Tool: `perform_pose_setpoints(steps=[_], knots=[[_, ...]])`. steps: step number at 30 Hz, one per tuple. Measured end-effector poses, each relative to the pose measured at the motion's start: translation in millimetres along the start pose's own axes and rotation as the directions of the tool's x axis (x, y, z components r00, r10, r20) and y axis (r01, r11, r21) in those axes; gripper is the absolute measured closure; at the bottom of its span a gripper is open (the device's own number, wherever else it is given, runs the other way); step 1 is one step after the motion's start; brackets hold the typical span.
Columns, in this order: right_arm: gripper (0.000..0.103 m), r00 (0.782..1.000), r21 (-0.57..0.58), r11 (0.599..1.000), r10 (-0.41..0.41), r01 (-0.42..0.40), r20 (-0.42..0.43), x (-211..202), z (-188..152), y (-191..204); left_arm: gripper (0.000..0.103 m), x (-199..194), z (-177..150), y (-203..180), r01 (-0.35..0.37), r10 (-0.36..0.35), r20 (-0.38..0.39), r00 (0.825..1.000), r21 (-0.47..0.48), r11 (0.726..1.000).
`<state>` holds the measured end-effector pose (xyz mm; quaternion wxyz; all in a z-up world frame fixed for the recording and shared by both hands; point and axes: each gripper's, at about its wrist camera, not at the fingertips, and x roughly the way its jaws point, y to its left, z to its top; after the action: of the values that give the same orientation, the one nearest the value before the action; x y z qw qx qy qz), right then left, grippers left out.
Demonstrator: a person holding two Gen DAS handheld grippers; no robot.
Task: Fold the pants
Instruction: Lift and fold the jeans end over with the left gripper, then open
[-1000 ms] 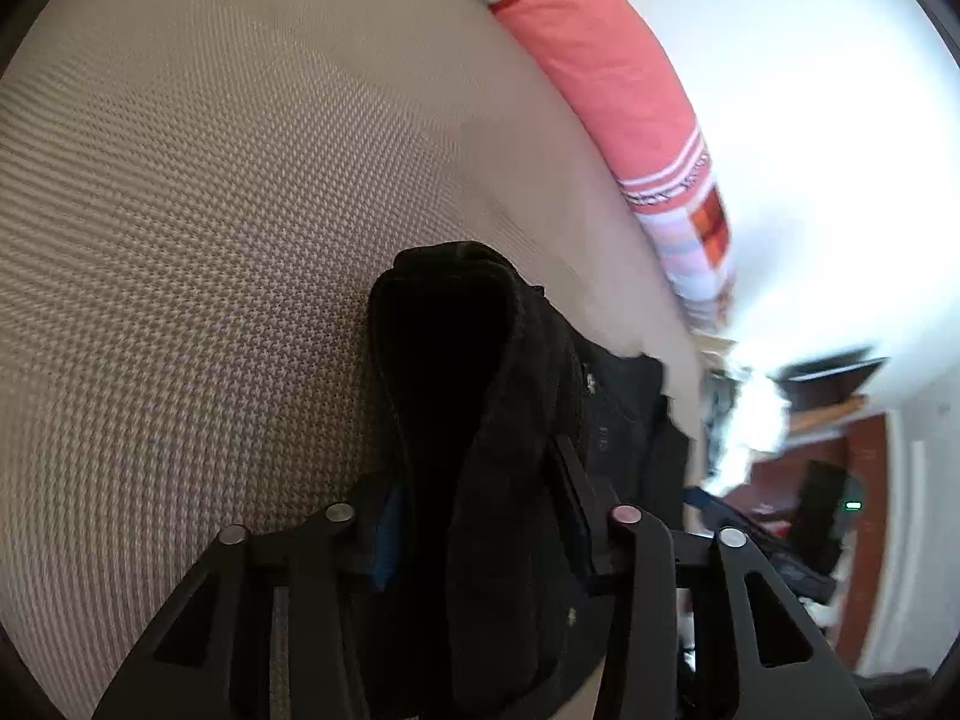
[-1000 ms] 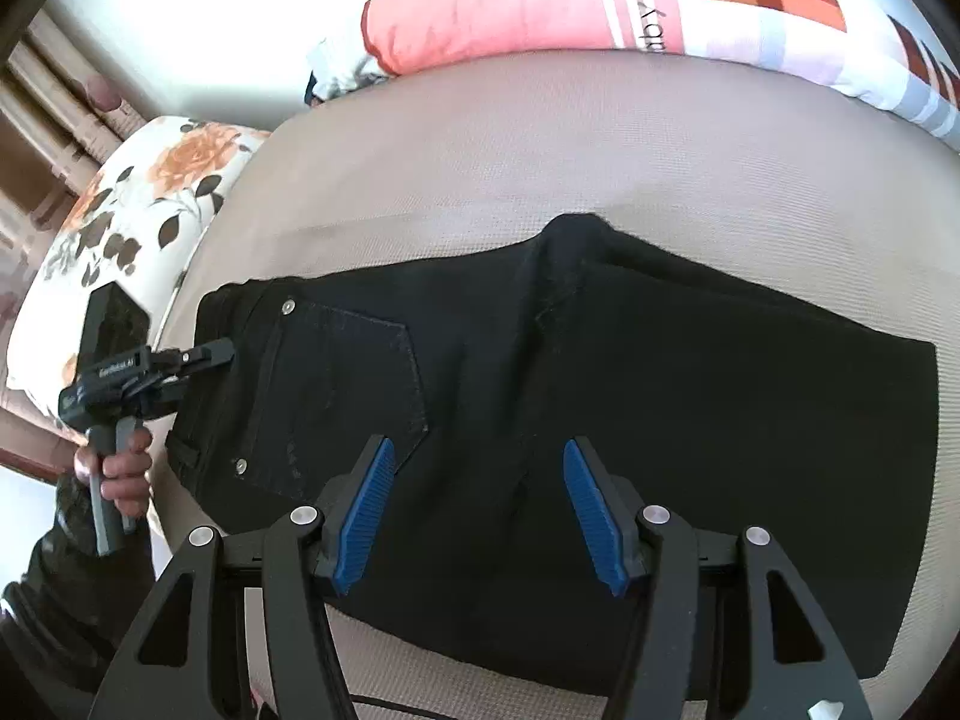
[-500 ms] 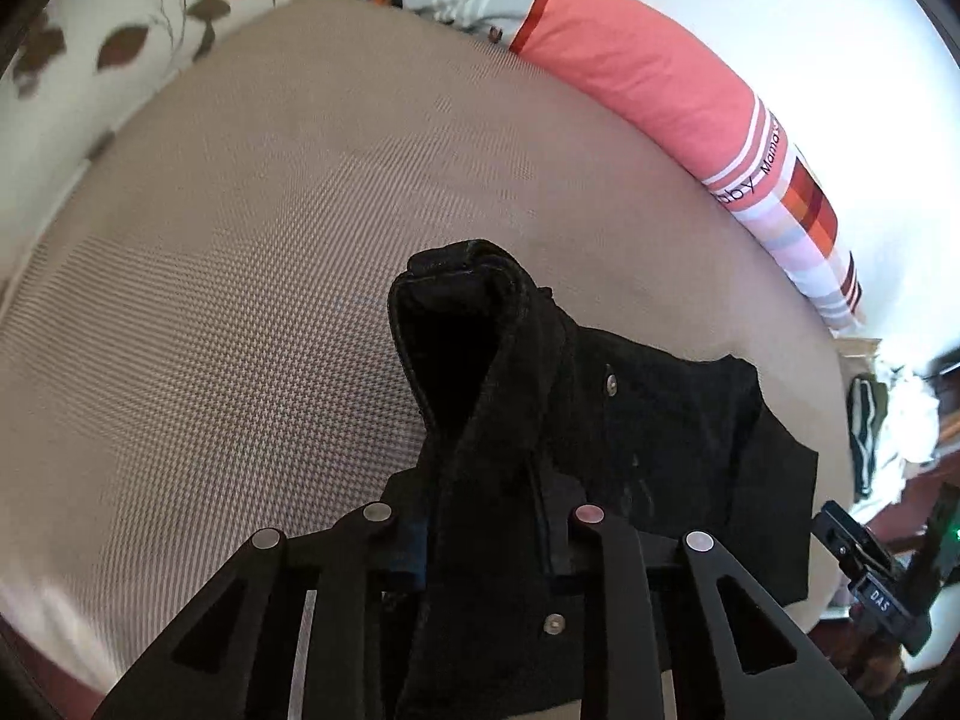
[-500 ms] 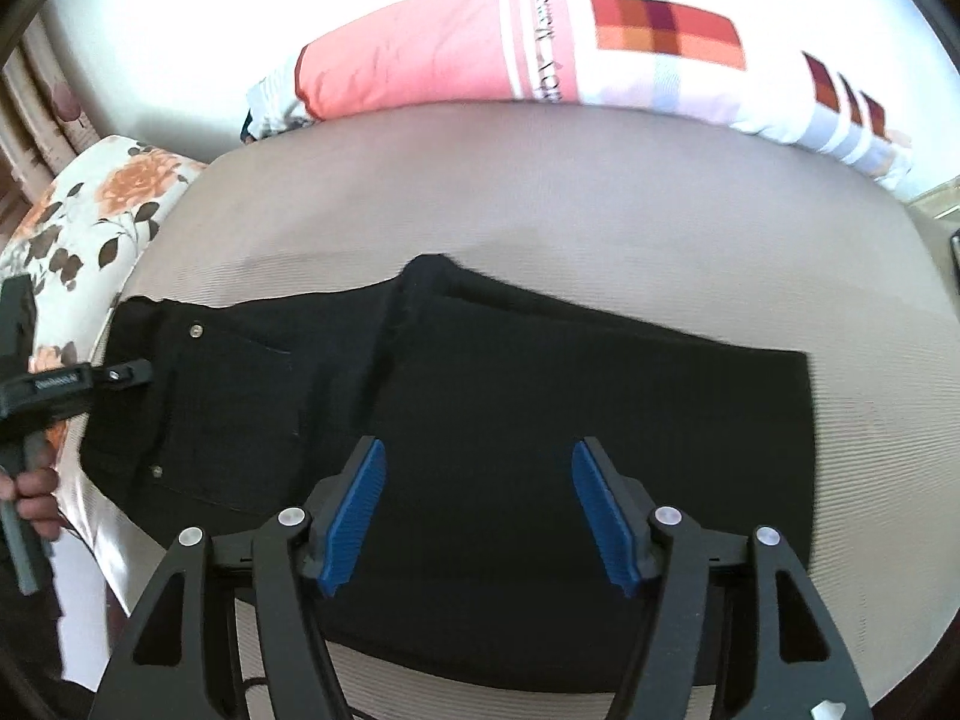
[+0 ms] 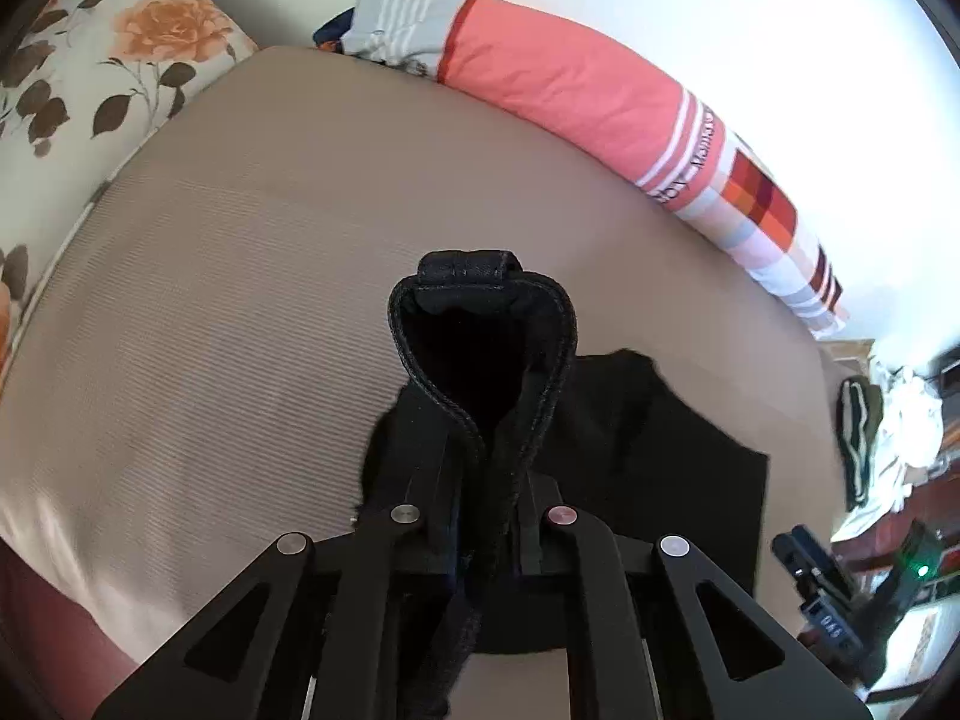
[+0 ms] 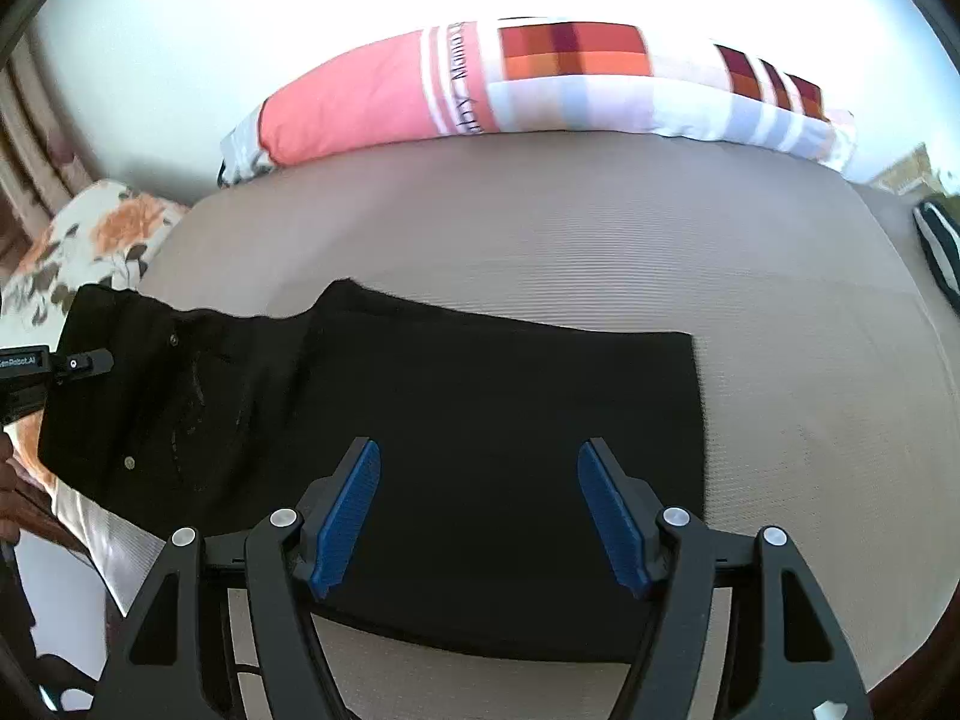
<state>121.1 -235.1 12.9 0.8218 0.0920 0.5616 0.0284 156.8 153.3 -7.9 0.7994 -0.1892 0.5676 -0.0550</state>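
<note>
The left gripper [image 5: 486, 516], its jaws having just been closing, is pinching the waistband of the one pair of black pants [image 6: 456, 420], lifting it in a loop above the bed [image 6: 600, 240]. The right gripper [image 6: 480, 510], its jaws having just been widening, is hovering empty over the folded legs. Bare mattress is lying open beyond. Two pillows are bordering it: one striped [image 6: 480, 90], one floral [image 5: 108, 60].

Left gripper [image 5: 486, 516] fingers just closing, clamped on cloth; right gripper [image 6: 479, 507] fingers opening, nothing between.
</note>
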Motion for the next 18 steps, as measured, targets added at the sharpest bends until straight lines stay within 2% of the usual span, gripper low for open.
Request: perform_pose_setpoints(steps=[3, 8, 18], knots=[[0.037, 1.0, 0.031, 1.0, 0.002, -0.002, 0.012, -8.2, -0.8, -16.3, 0.092, -1.0, -3.8, -26.7, 0.017, -0.017, 0.002, 1.0, 0.012, 1.0], [0.037, 1.0, 0.097, 0.995, -0.017, 0.016, 0.009, -22.0, -5.4, -46.5, 0.092, 14.0, -15.2, -75.5, -0.007, 0.008, -0.018, 1.0, 0.074, 0.997], [0.037, 0.998, 0.244, 0.97, -0.015, 0.0, 0.06, -29.5, -18.5, -95.2, 0.092, 50.0, -32.8, -162.5, 0.07, -0.059, -0.082, 0.995, 0.141, 0.987]])
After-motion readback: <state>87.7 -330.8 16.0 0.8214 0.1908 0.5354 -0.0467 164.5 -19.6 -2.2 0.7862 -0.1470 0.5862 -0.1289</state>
